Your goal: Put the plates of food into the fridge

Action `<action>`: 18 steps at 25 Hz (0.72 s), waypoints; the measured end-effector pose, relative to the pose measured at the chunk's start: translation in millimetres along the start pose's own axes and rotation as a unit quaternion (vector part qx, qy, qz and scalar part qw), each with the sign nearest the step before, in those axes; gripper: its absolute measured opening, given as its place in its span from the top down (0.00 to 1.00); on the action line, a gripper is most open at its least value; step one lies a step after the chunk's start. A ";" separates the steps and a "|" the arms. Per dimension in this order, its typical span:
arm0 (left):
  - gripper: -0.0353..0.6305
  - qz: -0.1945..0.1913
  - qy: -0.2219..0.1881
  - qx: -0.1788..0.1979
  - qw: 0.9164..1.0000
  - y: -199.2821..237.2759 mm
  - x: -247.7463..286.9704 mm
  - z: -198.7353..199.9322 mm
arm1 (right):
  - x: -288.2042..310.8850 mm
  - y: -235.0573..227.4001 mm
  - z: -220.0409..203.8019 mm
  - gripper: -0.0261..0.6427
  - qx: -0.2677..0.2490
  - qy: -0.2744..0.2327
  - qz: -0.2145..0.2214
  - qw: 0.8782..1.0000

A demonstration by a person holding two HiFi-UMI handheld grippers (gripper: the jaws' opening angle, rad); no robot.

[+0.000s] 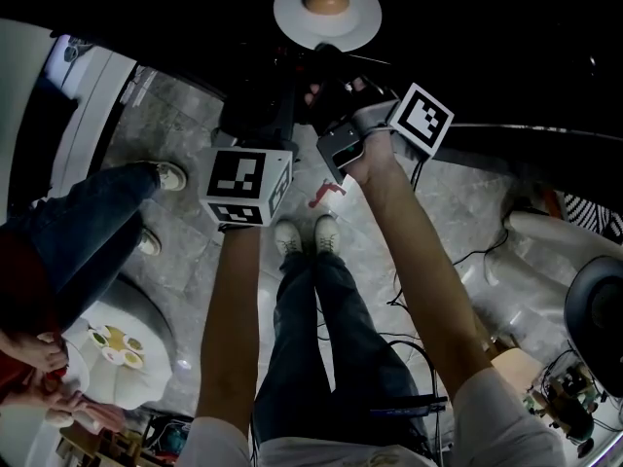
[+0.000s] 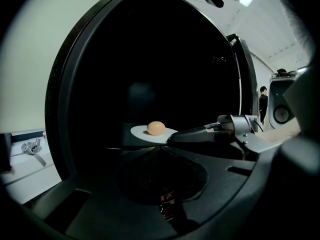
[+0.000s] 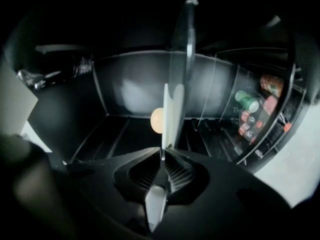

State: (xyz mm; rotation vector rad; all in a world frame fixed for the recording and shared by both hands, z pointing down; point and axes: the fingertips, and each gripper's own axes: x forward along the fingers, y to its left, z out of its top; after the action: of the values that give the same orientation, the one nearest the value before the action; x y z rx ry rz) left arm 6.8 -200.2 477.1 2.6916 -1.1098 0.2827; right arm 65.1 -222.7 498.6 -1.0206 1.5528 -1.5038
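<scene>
Plate [image 1: 292, 13] carrying one round, egg-like food [image 1: 325, 2] is hovering inside the dark fridge [image 3: 125, 89]; right gripper [image 3: 162, 151] is clamping its rim, likely keeping it level; left gripper [image 2: 160, 148] is idling nearby, jaws together, empty

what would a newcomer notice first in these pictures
A white plate with one round tan piece of food glows against the dark fridge interior at the top of the head view. The right gripper is shut on the plate's near rim, and colourful cans sit at the right of the right gripper view.
</scene>
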 end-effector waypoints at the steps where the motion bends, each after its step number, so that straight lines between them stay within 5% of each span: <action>1: 0.94 0.000 0.000 0.001 1.000 -0.5 -0.7 0.6 | -0.1 1.7 0.5 0.92 -0.003 0.000 0.001 1.000; 18: 0.94 0.008 -0.004 -0.010 1.000 4.2 -3.5 -4.0 | 2.6 8.3 -5.4 0.81 -0.011 0.011 0.027 1.000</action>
State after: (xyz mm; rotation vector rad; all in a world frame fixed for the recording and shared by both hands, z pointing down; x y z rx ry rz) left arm 1.0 -199.7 480.5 2.6703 -1.1302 0.2630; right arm 58.7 -222.9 490.6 -0.9699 1.6023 -1.4684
